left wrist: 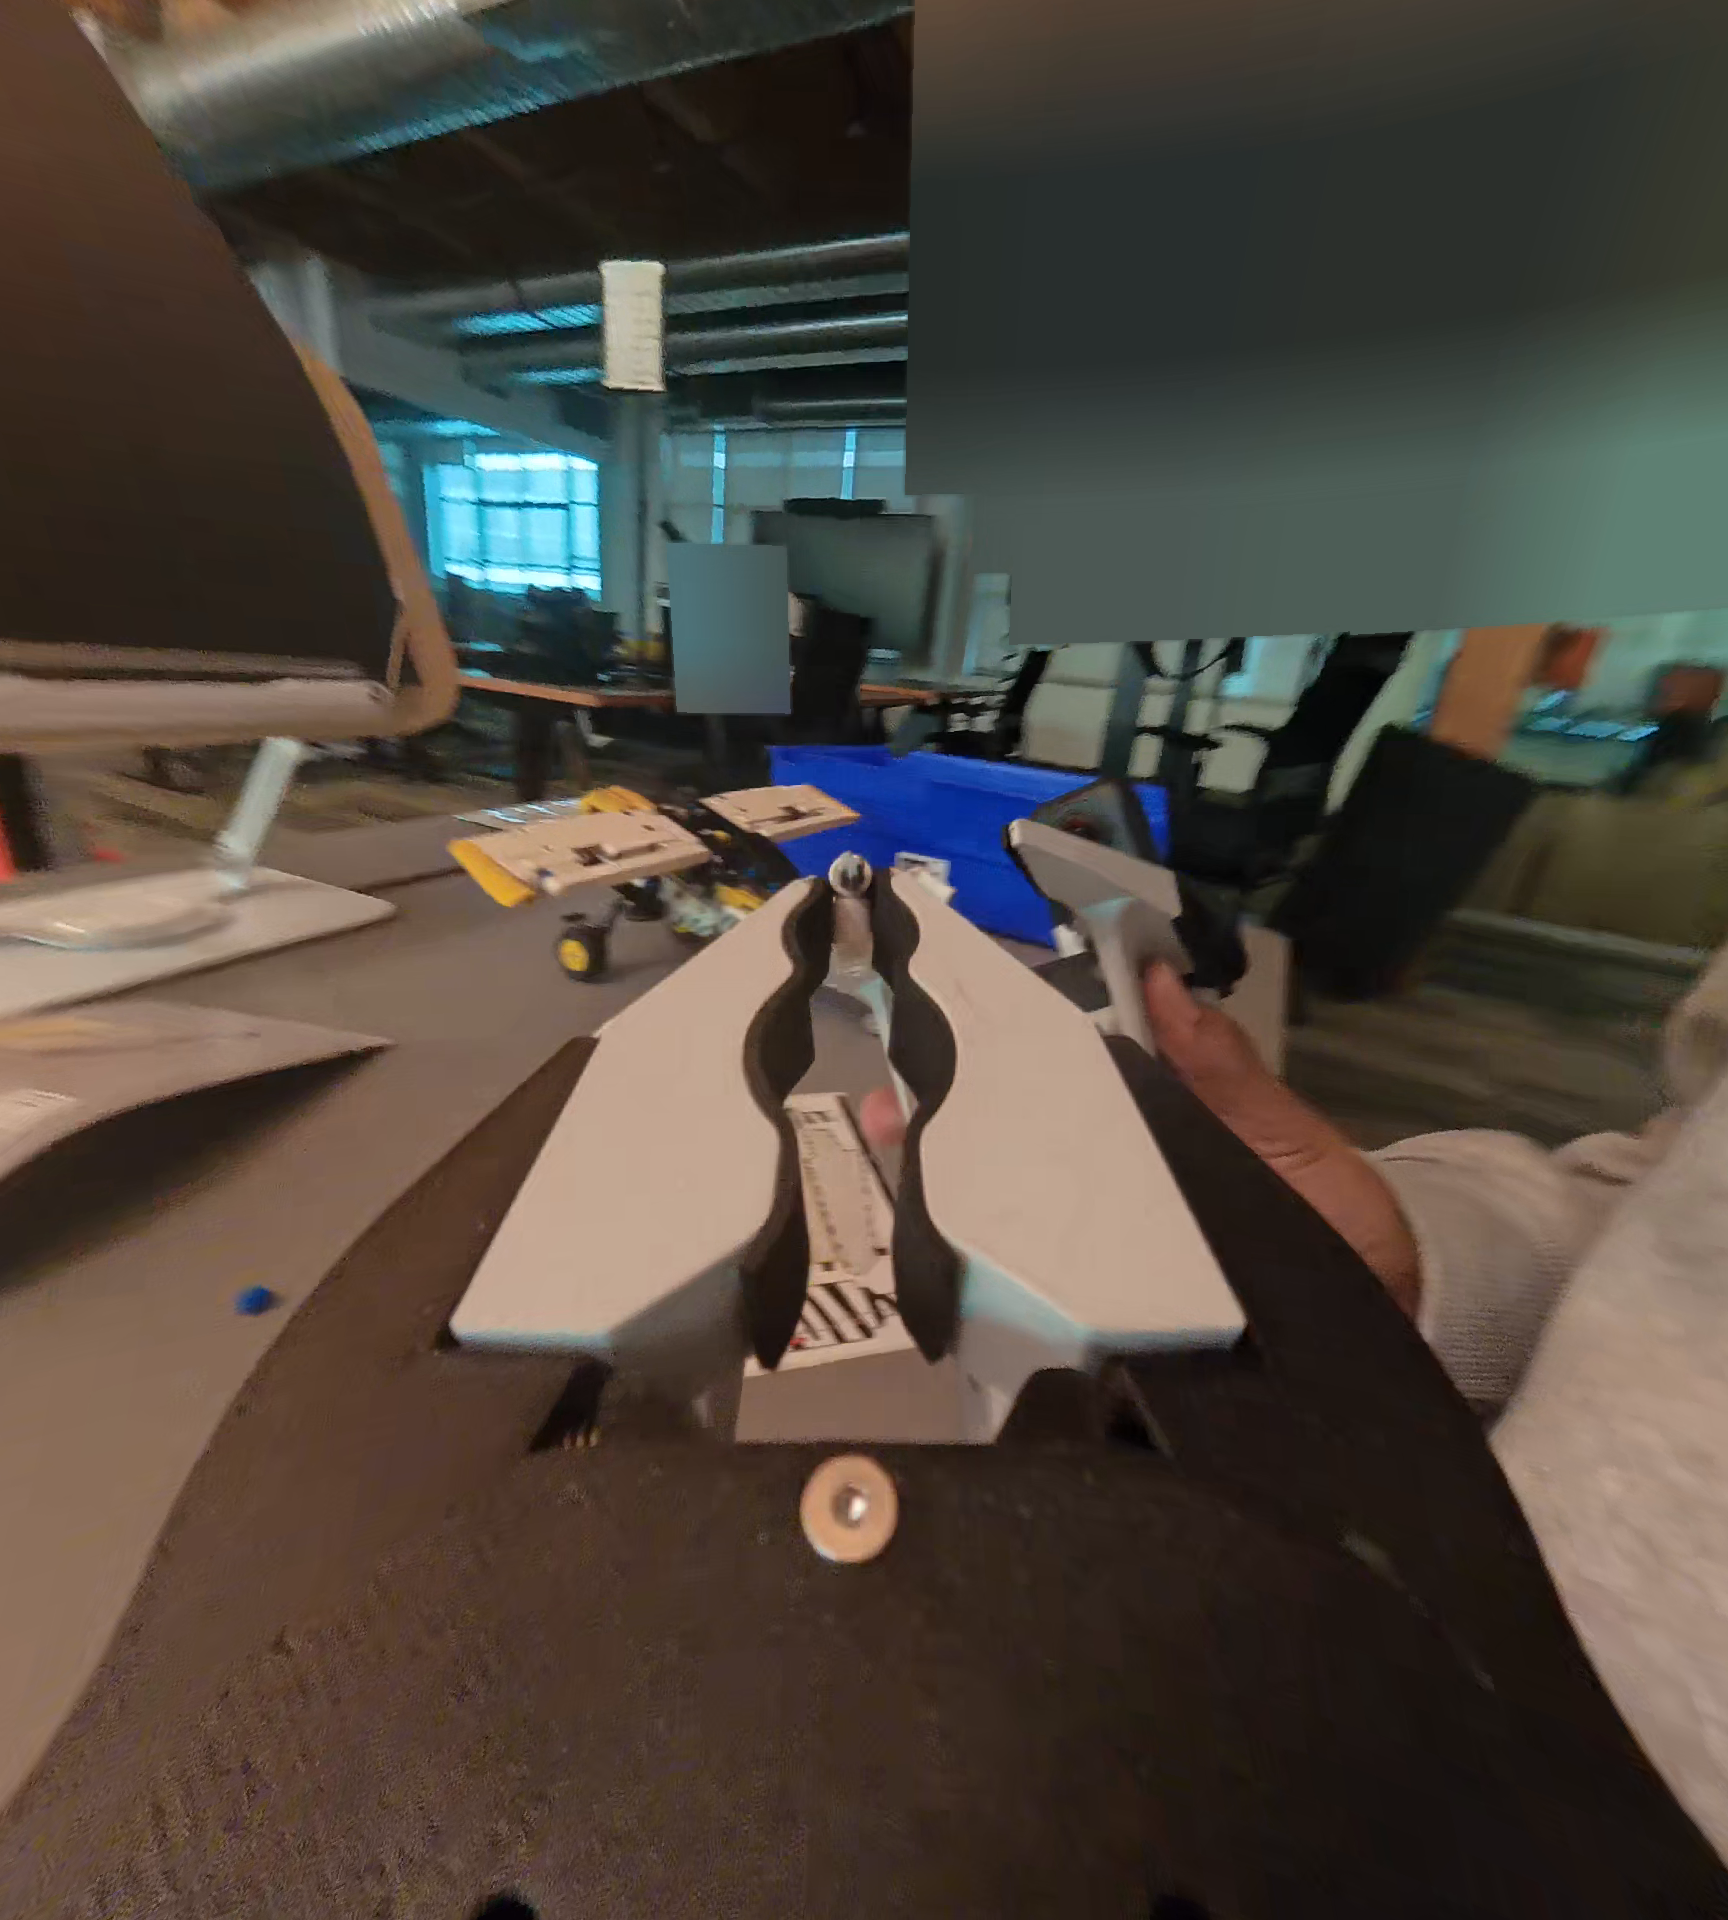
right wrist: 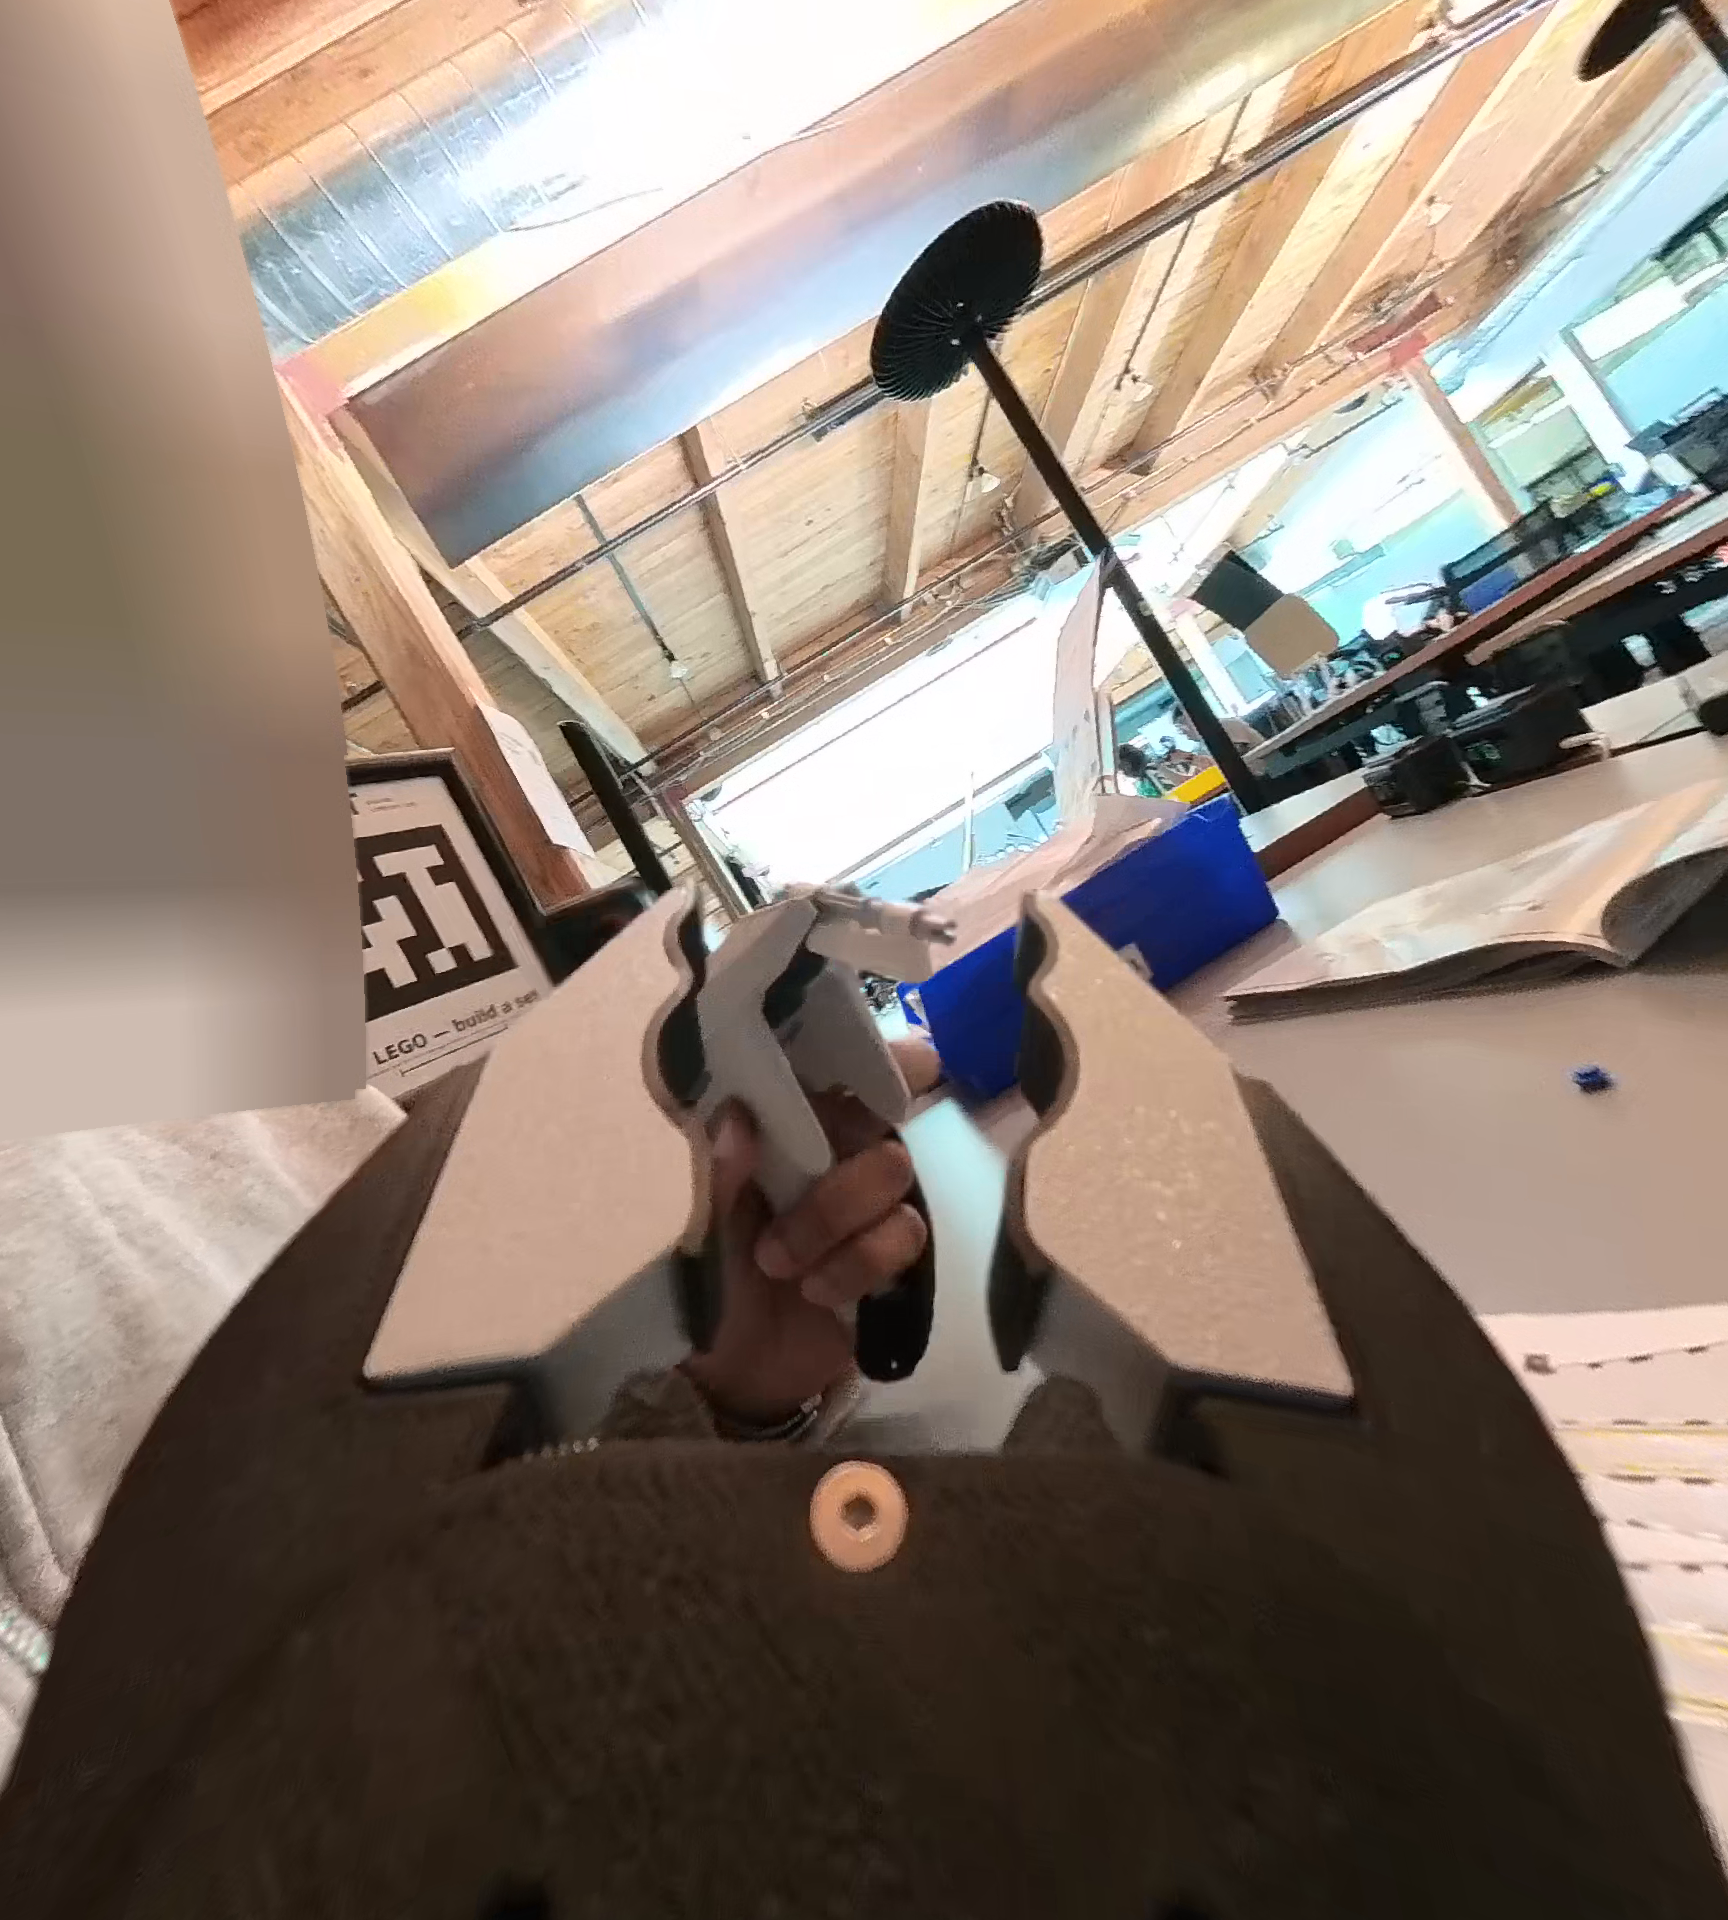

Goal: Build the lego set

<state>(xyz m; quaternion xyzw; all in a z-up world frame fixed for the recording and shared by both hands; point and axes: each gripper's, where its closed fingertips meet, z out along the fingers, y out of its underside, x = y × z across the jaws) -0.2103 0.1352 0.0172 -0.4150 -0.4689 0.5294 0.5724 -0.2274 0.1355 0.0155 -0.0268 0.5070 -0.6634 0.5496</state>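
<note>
- An open office with wooden ceiling beams and ducts; a grey table (left wrist: pixel 403 997) fills the lower left of the left wrist view.
- Mid-frame stands the part-built lego plane (left wrist: pixel 652 862), with yellow wheels and pale wings, in front of a blue bin (left wrist: pixel 953 821). An open instruction booklet (right wrist: pixel 1525 894) lies at the right of the right wrist view.
- The left gripper (left wrist: pixel 852 883) is closed on a small grey lego piece (left wrist: pixel 855 914) at its fingertips.
- The right gripper (right wrist: pixel 860 925) is spread wide, holding nothing, pointed up and towards the left gripper.
- A loose blue piece (left wrist: pixel 255 1299) lies on the table, lower left.
- Judgement: a part is being carried or readied for fitting; the next move needs alignment with the plane, or a handover to the right gripper.
</note>
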